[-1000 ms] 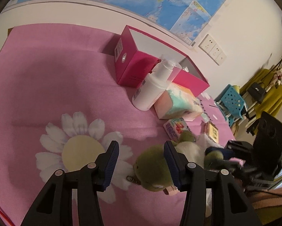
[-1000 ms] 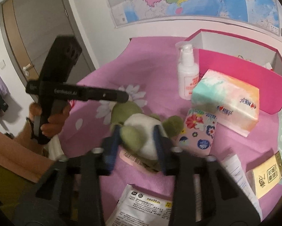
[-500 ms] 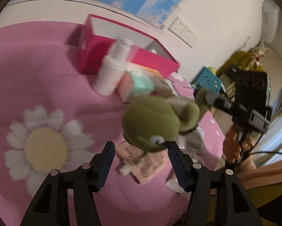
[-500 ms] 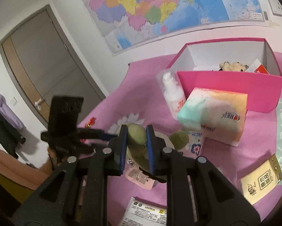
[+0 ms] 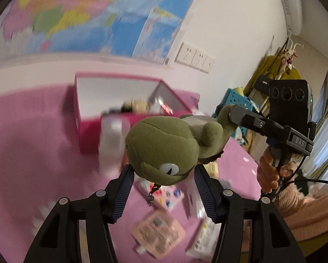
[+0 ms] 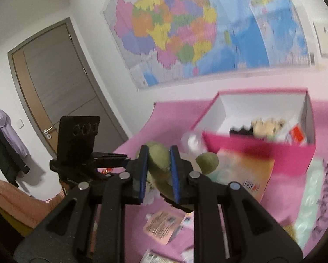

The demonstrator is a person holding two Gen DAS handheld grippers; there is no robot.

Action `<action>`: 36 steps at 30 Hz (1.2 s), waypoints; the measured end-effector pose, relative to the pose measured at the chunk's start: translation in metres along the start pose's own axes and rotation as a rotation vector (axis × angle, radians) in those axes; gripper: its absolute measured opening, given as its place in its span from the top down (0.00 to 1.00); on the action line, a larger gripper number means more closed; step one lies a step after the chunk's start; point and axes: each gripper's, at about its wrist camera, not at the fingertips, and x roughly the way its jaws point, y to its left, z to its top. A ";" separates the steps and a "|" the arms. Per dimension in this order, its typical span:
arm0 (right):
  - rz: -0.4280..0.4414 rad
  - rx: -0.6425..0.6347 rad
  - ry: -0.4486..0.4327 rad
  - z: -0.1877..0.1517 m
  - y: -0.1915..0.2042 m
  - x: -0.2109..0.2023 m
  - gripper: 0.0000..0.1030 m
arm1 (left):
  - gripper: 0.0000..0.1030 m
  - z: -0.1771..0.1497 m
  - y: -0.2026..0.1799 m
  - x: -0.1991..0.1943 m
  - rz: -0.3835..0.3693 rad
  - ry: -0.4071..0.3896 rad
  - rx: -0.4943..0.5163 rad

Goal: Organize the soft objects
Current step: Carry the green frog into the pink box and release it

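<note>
A green plush frog hangs in the air above the pink cloth. My right gripper is shut on one of its limbs; another limb sticks out to the right. In the left wrist view the right gripper pinches the frog from the right. The left gripper sits just under the frog's head, its jaws closing, with the chin between the fingertips and no visible squeeze. An open pink box stands behind and holds a small beige plush toy.
A white pump bottle and an orange-and-teal tissue pack stand in front of the box. Flat packets lie on the pink cloth. A person's hand holds the right gripper. A wall map hangs behind.
The right gripper has lifted the frog off the cloth and both grippers have risen. The left gripper, earlier beside the frog, now sits under its head. Both views tilted up toward the box.
</note>
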 end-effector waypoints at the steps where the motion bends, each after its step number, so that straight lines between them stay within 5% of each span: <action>1: -0.002 -0.011 -0.020 0.009 -0.001 0.000 0.79 | 0.44 0.007 0.000 -0.003 0.013 -0.010 0.015; 9: -0.046 -0.003 -0.068 0.050 -0.034 0.023 0.79 | 0.44 0.073 0.009 0.011 0.151 -0.035 0.084; 15: -0.094 0.037 -0.039 0.063 -0.072 0.049 0.79 | 0.44 0.095 0.039 0.042 0.178 0.013 0.044; 28: -0.220 0.045 0.090 0.056 -0.120 0.103 0.77 | 0.44 0.095 0.083 0.093 0.233 0.109 -0.064; 36: -0.308 0.097 0.149 0.038 -0.137 0.108 0.74 | 0.44 0.095 0.081 0.076 0.305 0.048 -0.070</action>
